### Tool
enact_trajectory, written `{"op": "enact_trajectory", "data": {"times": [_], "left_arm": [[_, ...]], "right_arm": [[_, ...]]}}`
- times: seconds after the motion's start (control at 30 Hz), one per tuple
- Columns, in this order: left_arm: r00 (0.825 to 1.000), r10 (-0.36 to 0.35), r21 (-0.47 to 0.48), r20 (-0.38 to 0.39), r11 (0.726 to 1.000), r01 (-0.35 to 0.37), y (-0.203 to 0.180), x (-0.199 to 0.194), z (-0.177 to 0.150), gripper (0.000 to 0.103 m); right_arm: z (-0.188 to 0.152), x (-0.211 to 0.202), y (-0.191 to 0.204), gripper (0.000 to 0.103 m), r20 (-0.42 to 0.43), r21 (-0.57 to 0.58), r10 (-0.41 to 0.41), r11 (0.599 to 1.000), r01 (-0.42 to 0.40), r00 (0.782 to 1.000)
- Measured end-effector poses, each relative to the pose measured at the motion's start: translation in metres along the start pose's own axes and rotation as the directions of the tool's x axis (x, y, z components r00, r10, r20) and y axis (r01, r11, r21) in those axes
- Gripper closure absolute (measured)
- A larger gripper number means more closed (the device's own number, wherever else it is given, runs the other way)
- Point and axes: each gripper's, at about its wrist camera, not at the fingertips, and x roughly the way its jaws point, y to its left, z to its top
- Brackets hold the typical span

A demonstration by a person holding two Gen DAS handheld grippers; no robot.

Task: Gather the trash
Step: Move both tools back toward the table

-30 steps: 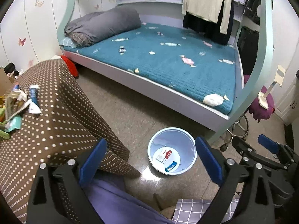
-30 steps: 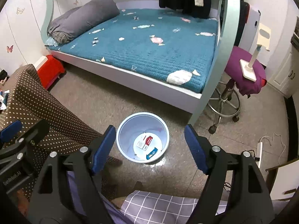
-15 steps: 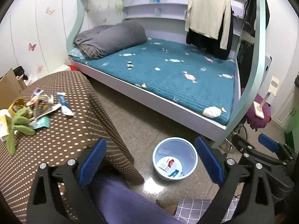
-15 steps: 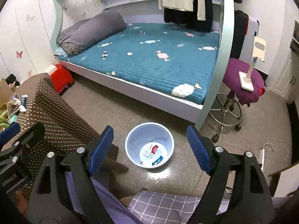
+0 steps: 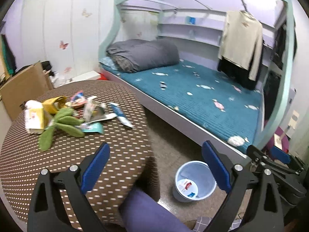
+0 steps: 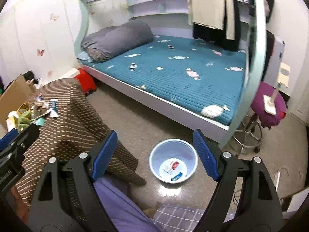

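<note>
A pale blue bin (image 5: 195,179) (image 6: 173,160) stands on the floor beside the table, with a red-and-white packet (image 6: 171,165) and a small blue wrapper inside. Several wrappers, a blue-and-white tube (image 5: 121,117) and a green plush toy (image 5: 63,123) lie in a heap on the brown dotted tablecloth (image 5: 119,154). My left gripper (image 5: 156,166) hangs open and empty above the table's near edge. My right gripper (image 6: 154,154) is open and empty too, held high over the floor with the bin seen between its fingers. The same heap of trash (image 6: 34,112) shows at the left of the right wrist view.
A bed with a teal mattress (image 5: 202,96) and grey rolled duvet (image 5: 143,55) fills the back. A stool with a purple cushion (image 6: 268,106) stands right of the bin. A cardboard box (image 5: 23,87) sits behind the table. A person's purple-clad leg (image 5: 150,212) is below the grippers.
Both grippers have risen and tilted upward, away from the bin. The left one swung toward the table, so the trash heap now lies ahead of it. Both stayed open.
</note>
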Motion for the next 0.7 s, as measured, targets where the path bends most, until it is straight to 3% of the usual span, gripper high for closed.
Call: {"op": "enact_trajectory", "data": {"times": [0.47, 0.7], "left_arm": [[0.989, 0.145, -0.175, -0.001, 0.974, -0.142, 0.101, -0.007, 0.006, 0.009], [0.982, 0.19, -0.228, -0.025, 0.955, -0.19, 0.144, 0.002, 0.008, 0.009]], "right_arm": [[0.014, 0.009, 0.101, 0.022, -0.016, -0.162, 0.163, 0.973, -0.163, 0.987], [0.017, 0.027, 0.142, 0.022, -0.05, -0.211, 0.196, 0.956, -0.202, 0.979]]}}
